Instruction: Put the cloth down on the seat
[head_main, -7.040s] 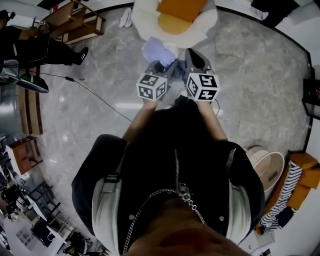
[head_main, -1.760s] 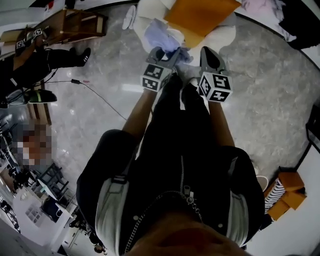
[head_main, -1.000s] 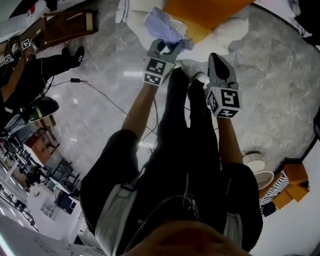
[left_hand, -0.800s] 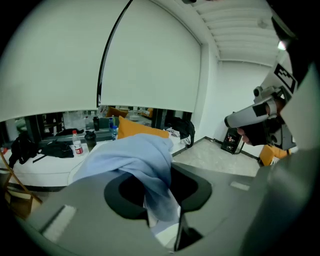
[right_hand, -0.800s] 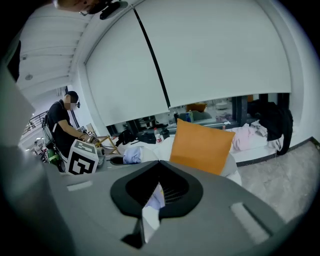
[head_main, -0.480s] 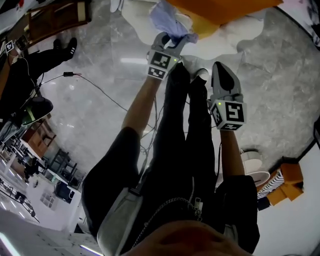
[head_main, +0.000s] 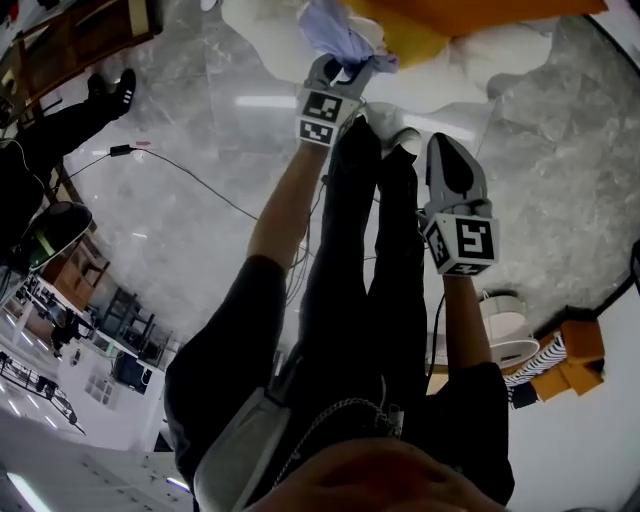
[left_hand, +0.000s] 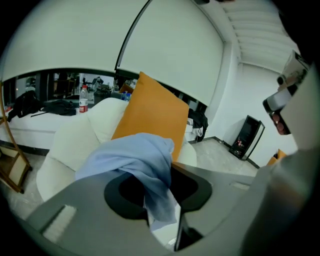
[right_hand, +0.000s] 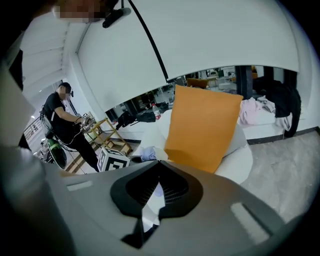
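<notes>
Where the cloth (left_hand: 131, 156) hangs: we see the light blue cloth pinched in our left gripper (head_main: 343, 70), bunched over the jaw tips with 1 fold dropping down between them. In the head view it shows against the near edge of the white armchair (head_main: 262, 18), just left of the orange cushion (head_main: 470, 14). We cannot tell whether it touches the seat.
Left gripper: our jaws are closed onto the cloth, with only the fabric's thickness keeping them apart; the arm is stretched far forward toward the armchair.
Right gripper (head_main: 447, 148): our 2 jaws meet at their tips with nothing between them. It hangs nearer to us and to the right of the left gripper, well apart from the cloth, over the grey marble floor (head_main: 180, 230).
Armchair: it is at the far end of the scene, with the cushion leaning against its back.
Far left: a person in black (right_hand: 62, 122) stands beside a wooden rack (right_hand: 107, 132).
Floor: a thin black cable (head_main: 190, 185) runs across it to our left.
Near right: a white round container (head_main: 503, 345) sits on the floor beside a striped fabric (head_main: 537, 382).
</notes>
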